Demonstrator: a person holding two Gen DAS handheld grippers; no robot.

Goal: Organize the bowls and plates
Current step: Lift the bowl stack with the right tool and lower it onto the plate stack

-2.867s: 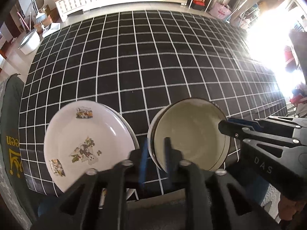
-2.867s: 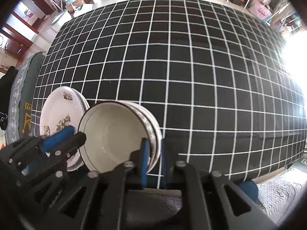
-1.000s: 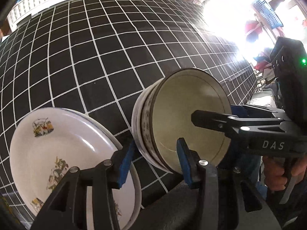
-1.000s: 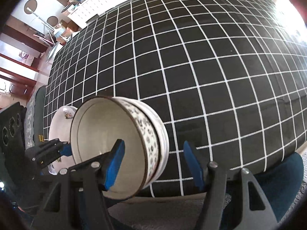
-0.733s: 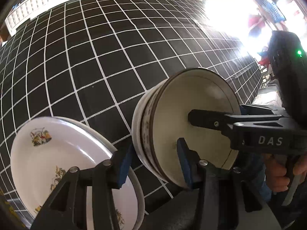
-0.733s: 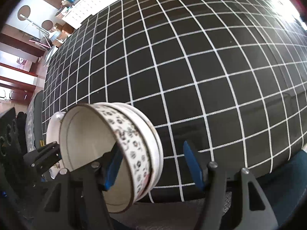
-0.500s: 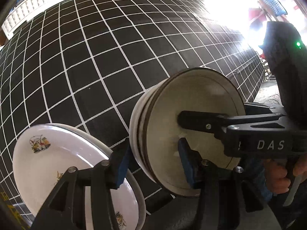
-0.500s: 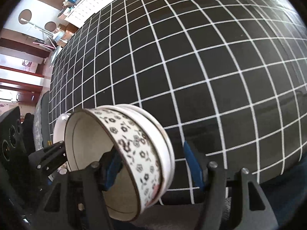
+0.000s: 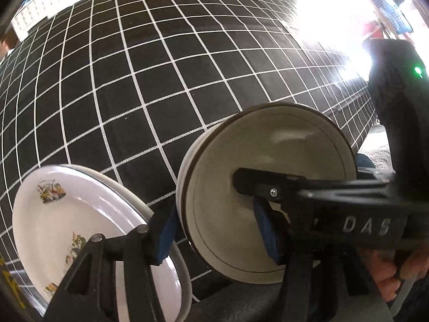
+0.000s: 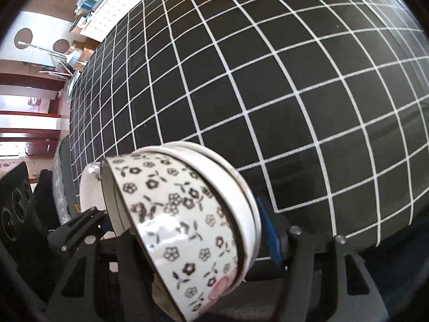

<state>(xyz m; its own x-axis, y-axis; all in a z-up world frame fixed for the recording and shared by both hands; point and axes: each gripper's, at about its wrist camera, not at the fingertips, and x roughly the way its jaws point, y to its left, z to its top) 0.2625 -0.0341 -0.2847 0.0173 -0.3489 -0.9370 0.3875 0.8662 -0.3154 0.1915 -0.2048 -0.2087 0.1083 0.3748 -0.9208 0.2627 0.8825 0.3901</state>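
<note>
A stack of bowls point(image 9: 268, 155), cream inside and flower-patterned outside point(image 10: 174, 214), is tipped almost onto its side at the near edge of the checked tablecloth point(image 9: 161, 67). My right gripper point(image 10: 211, 233) has one finger inside the top bowl and a blue pad against the stack's outer rim. Its jaws are closing on the stack. My left gripper point(image 9: 214, 233) straddles the stack's left wall, one pad outside and one inside. Its jaws are opening, and the inner pad stands off the wall. Stacked white plates point(image 9: 67, 222) with printed pictures lie just left of the bowls.
The black cloth with white grid lines point(image 10: 268, 80) stretches bare beyond the dishes. Its near edge drops off right under both grippers. A person's hand point(image 9: 396, 273) holds the right gripper's handle. White cabinets and clutter stand far back point(image 10: 93, 8).
The bowl stack has tilted further, from leaning to nearly on its side, so its patterned outside now faces the right wrist camera. The left jaws have spread wider around the wall.
</note>
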